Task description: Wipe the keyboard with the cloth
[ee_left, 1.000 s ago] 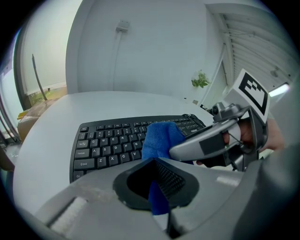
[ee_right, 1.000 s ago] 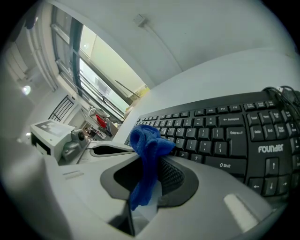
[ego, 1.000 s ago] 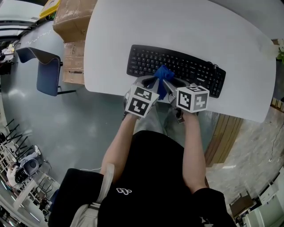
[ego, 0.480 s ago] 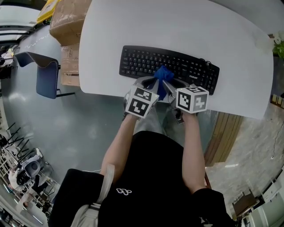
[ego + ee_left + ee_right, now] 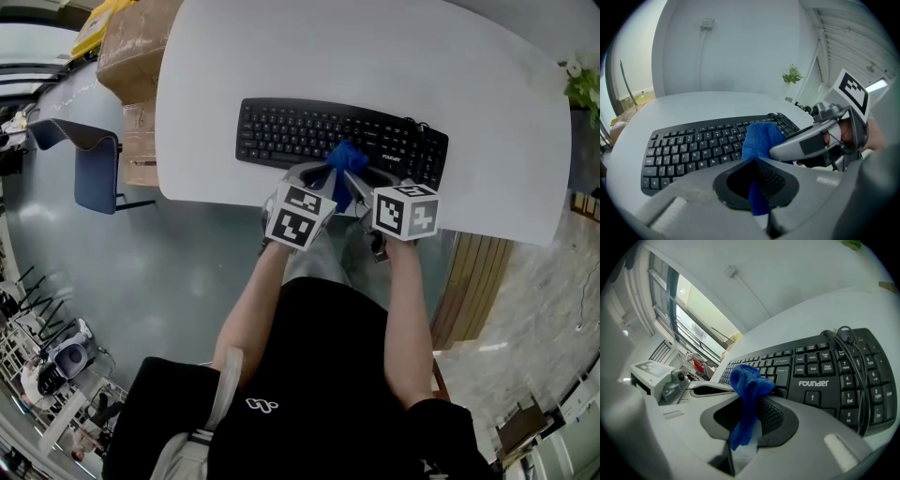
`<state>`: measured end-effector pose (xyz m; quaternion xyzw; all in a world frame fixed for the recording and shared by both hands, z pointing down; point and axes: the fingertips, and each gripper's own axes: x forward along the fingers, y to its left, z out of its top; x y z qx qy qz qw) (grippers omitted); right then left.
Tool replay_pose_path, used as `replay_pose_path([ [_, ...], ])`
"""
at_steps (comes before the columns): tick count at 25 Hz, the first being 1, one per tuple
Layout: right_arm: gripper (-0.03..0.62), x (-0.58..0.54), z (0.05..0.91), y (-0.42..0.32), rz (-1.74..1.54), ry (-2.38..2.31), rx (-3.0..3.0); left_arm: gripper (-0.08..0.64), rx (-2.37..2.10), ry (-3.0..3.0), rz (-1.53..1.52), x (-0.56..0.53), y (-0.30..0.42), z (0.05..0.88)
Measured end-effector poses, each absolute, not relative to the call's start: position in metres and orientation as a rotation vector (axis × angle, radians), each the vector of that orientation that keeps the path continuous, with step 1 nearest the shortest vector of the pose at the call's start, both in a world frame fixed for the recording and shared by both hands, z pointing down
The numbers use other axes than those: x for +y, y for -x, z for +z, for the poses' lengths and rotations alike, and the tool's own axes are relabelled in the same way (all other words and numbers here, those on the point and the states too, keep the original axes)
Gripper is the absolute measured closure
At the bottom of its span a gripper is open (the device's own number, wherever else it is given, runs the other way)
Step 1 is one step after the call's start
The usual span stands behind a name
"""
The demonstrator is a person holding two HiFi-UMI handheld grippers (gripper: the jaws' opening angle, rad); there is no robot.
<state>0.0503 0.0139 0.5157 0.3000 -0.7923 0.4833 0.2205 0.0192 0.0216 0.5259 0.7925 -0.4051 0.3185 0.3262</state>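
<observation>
Since a second ago the keyboard [image 5: 309, 131] and the white worktop [image 5: 375, 56] have slid leftward in the head view, while both tools sit at the same spot in the frame. The cloth [image 5: 345, 159] therefore lies further toward the keyboard's right half than it did.

At far left a blue chair [image 5: 94, 164] stands on the grey floor, with cardboard boxes [image 5: 136, 47] just beside the worktop's left edge. The black keyboard lies flat near the worktop's near edge.

The left tool [image 5: 317, 173] reaches over that edge. In the left gripper view its jaws are closed on a strip of the blue cloth. The rest of the cloth is bunched on the keys ahead of it.

The right tool [image 5: 367, 175] comes in close beside the left. Its jaws are likewise clamped on the cloth, a fold hanging down through them in the right gripper view. The cloth's bunched top rests against the keyboard's front row, left of the arrow keys. A black cable [image 5: 851, 362] loops over the number pad.

At far right, a small green plant [image 5: 583, 89] shows at the worktop's edge.
</observation>
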Motion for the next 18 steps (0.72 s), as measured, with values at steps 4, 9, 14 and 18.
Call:
replay_pose_path([
  [4,0.5,0.013,0.514,-0.064,1.336,-0.838,-2.188,0.561,-1.055,-2.083,0.837,0.02,-0.033,0.524],
  [9,0.5,0.012,0.512,-0.081,1.333,-0.851,-2.187,0.561,-1.046,-2.094,0.837,0.019,-0.05,0.523],
  [14,0.5,0.012,0.51,-0.097,1.333,-0.862,-2.188,0.561,-1.038,-2.105,0.836,0.018,-0.066,0.522],
  [18,0.5,0.012,0.507,-0.107,1.325,-0.864,-2.186,0.561,-1.028,-2.113,0.837,0.017,-0.078,0.522],
])
